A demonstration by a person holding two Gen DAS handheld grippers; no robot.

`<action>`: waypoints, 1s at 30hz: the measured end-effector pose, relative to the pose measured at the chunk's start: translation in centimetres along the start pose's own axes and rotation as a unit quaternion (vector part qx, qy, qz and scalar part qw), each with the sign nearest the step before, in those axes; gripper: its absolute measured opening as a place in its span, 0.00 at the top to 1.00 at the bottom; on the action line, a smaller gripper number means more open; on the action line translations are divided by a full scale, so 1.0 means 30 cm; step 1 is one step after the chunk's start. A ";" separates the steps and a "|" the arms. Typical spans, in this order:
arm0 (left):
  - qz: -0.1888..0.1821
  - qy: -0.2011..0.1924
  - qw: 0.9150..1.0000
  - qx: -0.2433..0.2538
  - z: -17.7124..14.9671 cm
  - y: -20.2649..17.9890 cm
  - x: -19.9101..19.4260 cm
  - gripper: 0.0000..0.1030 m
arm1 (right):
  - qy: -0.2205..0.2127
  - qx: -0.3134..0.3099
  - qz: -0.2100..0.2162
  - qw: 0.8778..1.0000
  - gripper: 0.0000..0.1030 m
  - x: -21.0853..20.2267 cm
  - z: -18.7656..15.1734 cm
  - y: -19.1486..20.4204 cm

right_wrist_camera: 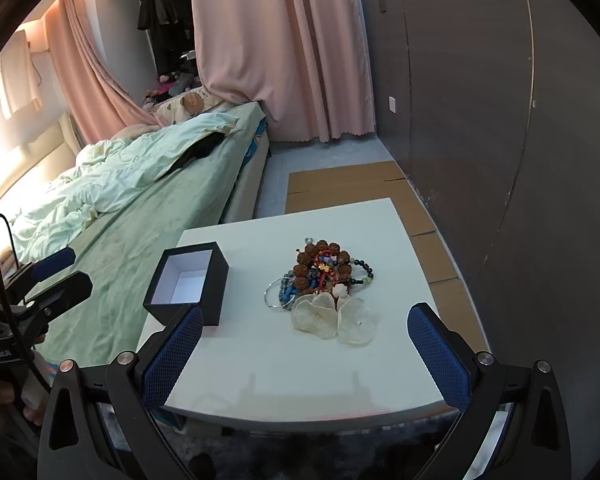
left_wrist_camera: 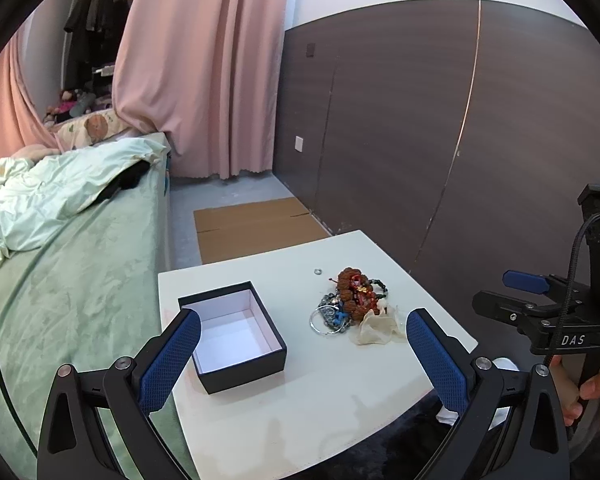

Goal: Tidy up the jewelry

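Note:
A heap of jewelry [left_wrist_camera: 352,300] [right_wrist_camera: 320,274] lies on the small white table [left_wrist_camera: 300,392] [right_wrist_camera: 284,364]: brown bead bracelets, dark beads, a silver bangle [left_wrist_camera: 323,321] [right_wrist_camera: 274,294] and pale shell-like pieces [left_wrist_camera: 376,328] [right_wrist_camera: 336,318]. A small silver ring [left_wrist_camera: 318,271] lies apart behind the heap. An open black box with white lining [left_wrist_camera: 232,332] [right_wrist_camera: 188,280] stands empty to the left. My left gripper [left_wrist_camera: 302,344] is open above the table's near side. My right gripper [right_wrist_camera: 304,344] is open too, in front of the heap.
A bed with green sheet and pale duvet [left_wrist_camera: 60,240] [right_wrist_camera: 132,184] runs along the table's left. Flat cardboard [left_wrist_camera: 252,226] [right_wrist_camera: 352,184] lies on the floor behind. A dark wood-panel wall [left_wrist_camera: 440,120] stands on the right, pink curtains [left_wrist_camera: 204,68] behind. A hand [left_wrist_camera: 592,392] holds the right gripper.

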State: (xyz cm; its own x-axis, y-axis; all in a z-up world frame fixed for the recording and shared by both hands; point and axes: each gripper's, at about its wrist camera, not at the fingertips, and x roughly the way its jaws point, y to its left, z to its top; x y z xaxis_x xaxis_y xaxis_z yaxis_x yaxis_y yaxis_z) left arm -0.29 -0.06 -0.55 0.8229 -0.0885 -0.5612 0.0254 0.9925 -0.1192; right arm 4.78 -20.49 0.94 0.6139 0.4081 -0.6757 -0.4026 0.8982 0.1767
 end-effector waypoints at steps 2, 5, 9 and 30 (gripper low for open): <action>0.000 0.000 1.000 -0.001 0.000 0.000 0.000 0.00 | 0.000 0.000 0.000 1.000 0.00 0.001 0.000 -0.002; -0.002 -0.001 1.000 -0.001 -0.001 0.000 -0.002 0.00 | 0.000 0.000 -0.001 1.000 0.00 0.002 0.000 -0.003; -0.003 -0.002 1.000 -0.001 -0.004 -0.003 -0.003 0.00 | 0.000 -0.001 -0.001 1.000 0.00 0.001 0.000 0.000; -0.011 0.012 1.000 0.001 0.009 0.006 0.047 0.00 | 0.011 0.025 0.001 1.000 0.00 0.047 0.015 -0.045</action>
State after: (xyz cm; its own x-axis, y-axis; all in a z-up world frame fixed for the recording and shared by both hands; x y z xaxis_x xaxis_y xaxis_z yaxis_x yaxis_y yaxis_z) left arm 1.01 0.02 -1.14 0.8081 -0.1118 -0.5784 0.0436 0.9905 -0.1304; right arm 6.50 -21.05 0.07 0.5985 0.4061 -0.6906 -0.3679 0.9051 0.2133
